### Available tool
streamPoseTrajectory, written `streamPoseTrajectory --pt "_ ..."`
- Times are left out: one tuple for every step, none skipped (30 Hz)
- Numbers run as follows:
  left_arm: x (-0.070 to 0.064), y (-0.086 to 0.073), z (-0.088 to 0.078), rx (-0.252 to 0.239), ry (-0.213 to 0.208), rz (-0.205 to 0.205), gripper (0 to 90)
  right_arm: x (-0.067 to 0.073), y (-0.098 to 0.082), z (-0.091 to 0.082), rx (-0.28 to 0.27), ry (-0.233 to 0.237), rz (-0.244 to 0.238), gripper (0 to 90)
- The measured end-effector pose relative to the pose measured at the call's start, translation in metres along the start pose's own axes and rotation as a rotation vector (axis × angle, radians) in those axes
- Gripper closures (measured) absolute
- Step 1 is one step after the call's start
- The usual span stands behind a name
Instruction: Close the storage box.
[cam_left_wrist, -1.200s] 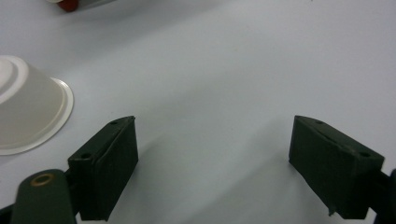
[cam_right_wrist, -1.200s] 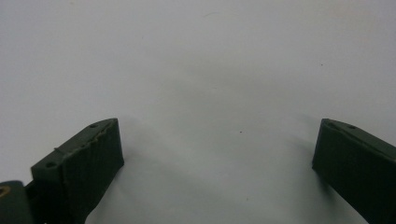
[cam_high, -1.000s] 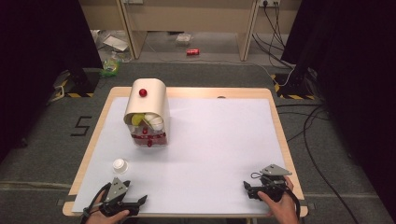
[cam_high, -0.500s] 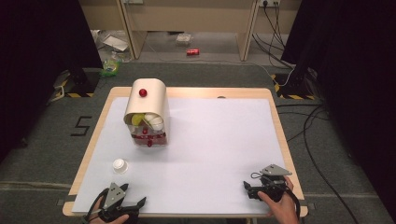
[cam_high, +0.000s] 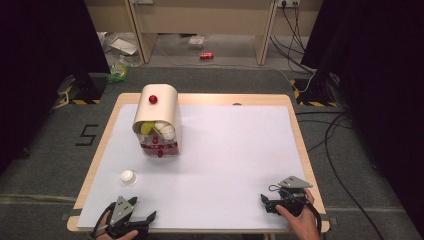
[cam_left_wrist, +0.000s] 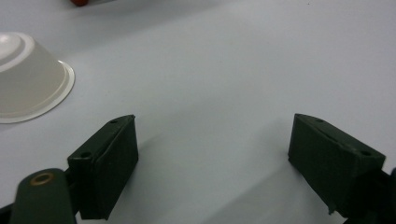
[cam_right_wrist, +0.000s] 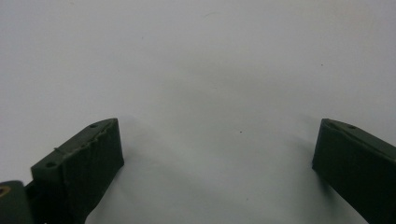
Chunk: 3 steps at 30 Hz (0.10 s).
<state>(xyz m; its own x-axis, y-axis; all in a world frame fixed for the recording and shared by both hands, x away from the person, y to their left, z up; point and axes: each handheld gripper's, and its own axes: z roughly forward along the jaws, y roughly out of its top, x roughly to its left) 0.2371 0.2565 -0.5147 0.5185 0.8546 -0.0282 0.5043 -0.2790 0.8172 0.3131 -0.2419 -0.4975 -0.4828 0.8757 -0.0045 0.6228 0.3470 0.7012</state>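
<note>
My left gripper (cam_high: 150, 218), jaws wide and empty, sits at the worktop's near-left corner; the cup (cam_high: 128, 177) lies just beyond it. My right gripper (cam_high: 265, 204) is well apart, also released.

The table (cam_high: 235, 150) carries a white sheet over its wooden top, the wood showing as a border all round. Beyond its far edge, on the grey floor (cam_high: 225, 80), a red can (cam_high: 206, 56) lies on its side near the legs of a wooden bench (cam_high: 200, 20). Some papers and a green packet (cam_high: 118, 71) lie further left. Black cables (cam_high: 330, 130) trail across the floor on the right, and yellow-black striped tape (cam_high: 77, 101) marks the floor at the left.
</note>
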Motion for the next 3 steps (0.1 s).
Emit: streamPoseTrajectory --pt "0.0001 0.0001 0.0000 0.000 0.000 0.000 14.9 0.0000 0.0000 0.0000 0.000 0.000 0.000 2.1" --pt "0.0001 0.0001 0.0000 0.001 -0.001 0.001 14.9 0.0002 0.0000 0.0000 0.000 0.000 0.002 2.1" --pt "0.0001 0.0001 0.0001 0.001 -0.001 0.000 14.9 0.0003 0.0000 -0.0001 0.001 -0.001 0.003 2.1"
